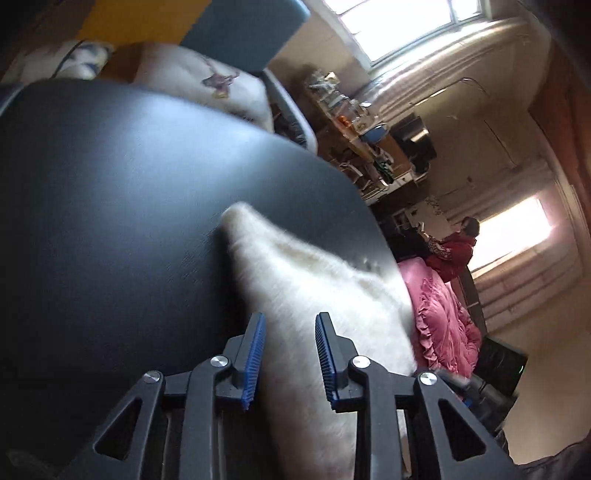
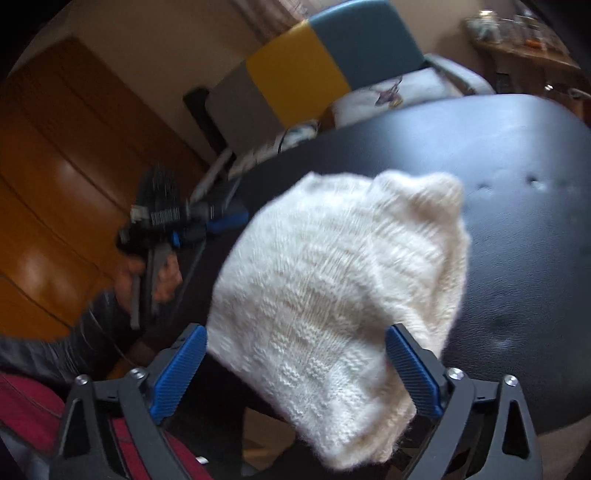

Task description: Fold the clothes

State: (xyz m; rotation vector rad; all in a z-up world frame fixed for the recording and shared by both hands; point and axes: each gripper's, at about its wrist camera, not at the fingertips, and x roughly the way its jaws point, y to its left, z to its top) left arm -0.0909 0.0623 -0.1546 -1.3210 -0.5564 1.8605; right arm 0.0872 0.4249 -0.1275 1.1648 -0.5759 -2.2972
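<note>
Knit garment (image 2: 332,295) on table (image 2: 517,166), chair (image 2: 332,48) behind table

— What's carrying the work on my feeds?

— I see a black table (image 2: 517,155) with a smooth, slightly glossy top and a rounded edge; a few small pale specks mark it toward 2 o'clock in the right wrist view.

— Anything lying on it?

— Only a white knitted garment (image 2: 332,280), bunched, draping over the near edge at 6 o'clock.

Bright window (image 1: 410,26) above a cluttered shelf (image 1: 354,125); wooden door (image 2: 55,177) behind black table (image 2: 517,147).
</note>
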